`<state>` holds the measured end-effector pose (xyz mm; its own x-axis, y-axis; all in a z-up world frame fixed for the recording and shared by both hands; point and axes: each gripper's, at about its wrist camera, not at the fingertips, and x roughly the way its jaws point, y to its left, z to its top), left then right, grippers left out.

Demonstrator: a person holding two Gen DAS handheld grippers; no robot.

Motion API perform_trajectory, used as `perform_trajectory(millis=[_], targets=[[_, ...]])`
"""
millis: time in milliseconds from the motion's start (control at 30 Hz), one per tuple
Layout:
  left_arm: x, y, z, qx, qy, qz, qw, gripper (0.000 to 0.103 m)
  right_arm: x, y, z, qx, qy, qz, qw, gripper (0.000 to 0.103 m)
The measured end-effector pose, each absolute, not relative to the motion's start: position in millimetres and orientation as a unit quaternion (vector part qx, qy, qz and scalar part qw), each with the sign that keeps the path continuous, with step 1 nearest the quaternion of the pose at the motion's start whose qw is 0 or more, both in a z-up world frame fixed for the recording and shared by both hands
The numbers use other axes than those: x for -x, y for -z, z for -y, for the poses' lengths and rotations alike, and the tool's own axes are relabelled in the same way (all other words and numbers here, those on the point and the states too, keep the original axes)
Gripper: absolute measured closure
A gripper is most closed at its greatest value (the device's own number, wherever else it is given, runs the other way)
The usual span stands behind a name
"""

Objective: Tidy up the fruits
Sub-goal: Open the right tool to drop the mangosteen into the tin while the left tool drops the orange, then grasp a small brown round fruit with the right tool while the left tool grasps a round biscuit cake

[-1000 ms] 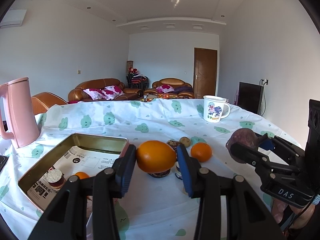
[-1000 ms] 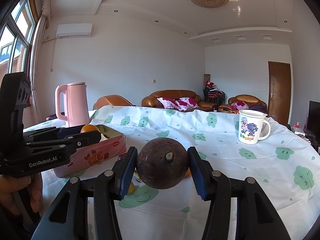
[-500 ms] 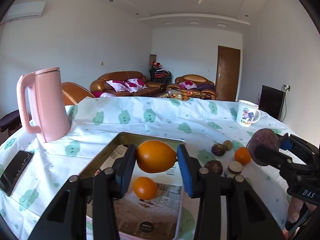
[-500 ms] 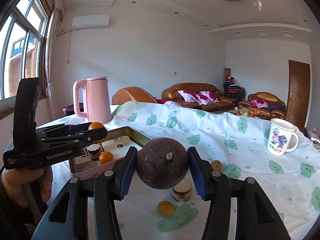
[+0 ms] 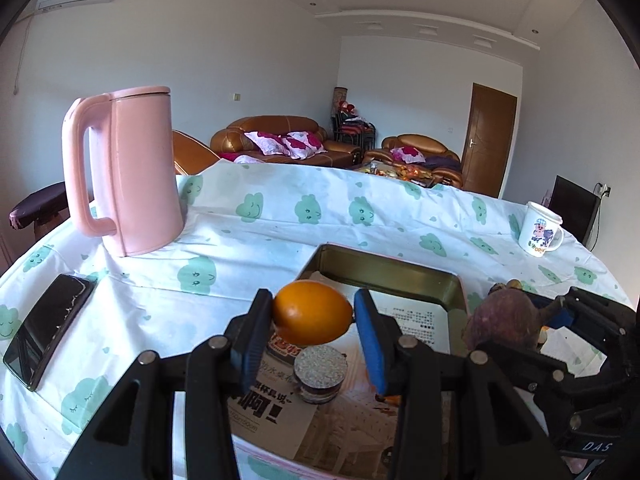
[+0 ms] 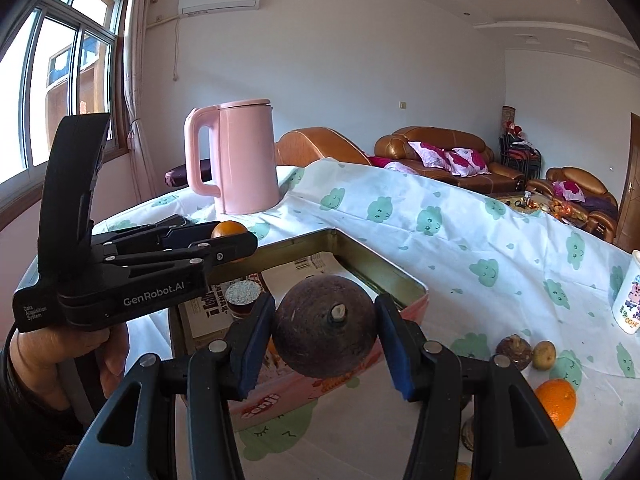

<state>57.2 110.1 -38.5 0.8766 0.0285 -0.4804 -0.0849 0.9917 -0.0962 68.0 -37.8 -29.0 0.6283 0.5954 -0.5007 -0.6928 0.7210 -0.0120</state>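
My left gripper [image 5: 313, 322] is shut on an orange fruit [image 5: 312, 318] and holds it above the near left part of the metal tin tray [image 5: 384, 270]. Below it in the tray stands a small jar [image 5: 320, 374]. My right gripper [image 6: 325, 338] is shut on a dark brown round fruit [image 6: 325, 336] and holds it over the tray's pink front wall [image 6: 320, 384]. The right gripper with its fruit also shows in the left wrist view [image 5: 506, 322]. Loose fruits lie on the cloth: an orange [image 6: 556, 402], a brown bulb [image 6: 514, 352] and a small yellowish fruit [image 6: 543, 354].
A pink kettle [image 5: 128, 168] stands at the back left of the table. A black phone [image 5: 48, 330] lies at the left edge. A white printed mug [image 5: 540, 234] stands at the far right. A printed paper [image 5: 412, 324] lines the tray.
Both grippers have moved left with their fruits. The left one now holds the orange over the tray's near left part; the right one has come up to the tray's front wall.
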Motion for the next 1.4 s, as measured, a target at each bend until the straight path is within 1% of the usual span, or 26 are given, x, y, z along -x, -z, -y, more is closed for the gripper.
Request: perform_trajectory(millis=[367, 400, 433, 467, 500, 533, 633, 667, 733, 767, 967, 1033, 1067, 1233, 1367, 1400], targets=[[-56.4, 43.1, -121.6, 0.062, -0.042, -0.276, 0.958, 0.058, -56.7, 44.9, 0.1, 0.151, -0.389, -0.276, 0.866, 0.049], [-56.3, 43.4, -121.2, 0.060, -0.044, -0.279, 0.958, 0.057, -56.9, 46.0, -0.9, 0.152, -0.392, -0.282, 0.862, 0.049], [-54.8, 42.6, -121.5, 0.061, -0.048, -0.275, 0.958, 0.054, -55.9, 46.6, -1.8, 0.154, -0.397, -0.284, 0.859, 0.048], [-53.3, 42.0, -121.7, 0.060, -0.053, -0.272, 0.959, 0.050, -53.4, 46.1, -1.9, 0.158, -0.397, -0.279, 0.860, 0.040], [-52.5, 41.6, -121.7, 0.057, -0.055, -0.270, 0.960, 0.043, -50.7, 44.8, -0.5, 0.161, -0.393, -0.272, 0.863, 0.030], [-51.2, 41.3, -121.6, 0.056, -0.058, -0.268, 0.960, 0.039, -48.4, 43.5, 1.6, 0.163, -0.389, -0.267, 0.866, 0.028], [-46.4, 39.7, -123.1, 0.060, -0.057, -0.264, 0.961, 0.038, -42.0, 39.4, 18.0, 0.161, -0.385, -0.259, 0.871, 0.028], [-44.4, 39.2, -124.2, 0.063, -0.057, -0.262, 0.961, 0.036, -40.0, 37.5, 28.1, 0.160, -0.377, -0.255, 0.876, 0.028], [-40.0, 37.2, -126.2, 0.071, -0.062, -0.253, 0.963, 0.025, -38.6, 33.3, 54.3, 0.154, -0.355, -0.249, 0.888, 0.028], [-38.2, 35.9, -126.7, 0.078, -0.062, -0.248, 0.964, 0.024, -39.2, 31.2, 69.9, 0.147, -0.342, -0.248, 0.895, 0.028], [-34.3, 27.1, -98.9, 0.083, -0.029, -0.235, 0.968, 0.022, -57.0, 29.3, 163.7, 0.123, -0.229, -0.272, 0.926, 0.029], [-34.6, 25.3, -81.8, 0.073, -0.014, -0.233, 0.970, 0.014, -61.9, 32.0, 179.3, 0.114, -0.215, -0.282, 0.928, 0.029], [-34.7, 24.8, -73.3, 0.068, -0.008, -0.231, 0.970, 0.013, -63.0, 33.5, 182.6, 0.110, -0.215, -0.286, 0.927, 0.029], [-40.3, 24.3, -36.2, 0.044, 0.027, -0.239, 0.970, 0.013, -74.5, 43.6, 170.5, 0.105, -0.236, -0.314, 0.914, 0.029], [-42.7, 24.4, -19.5, 0.023, 0.035, -0.241, 0.970, 0.013, -82.4, 52.5, 154.2, 0.114, -0.251, -0.339, 0.899, 0.038], [-42.7, 24.1, -18.7, 0.022, 0.035, -0.241, 0.970, 0.013, -80.6, 53.3, 153.0, 0.114, -0.255, -0.341, 0.897, 0.039]])
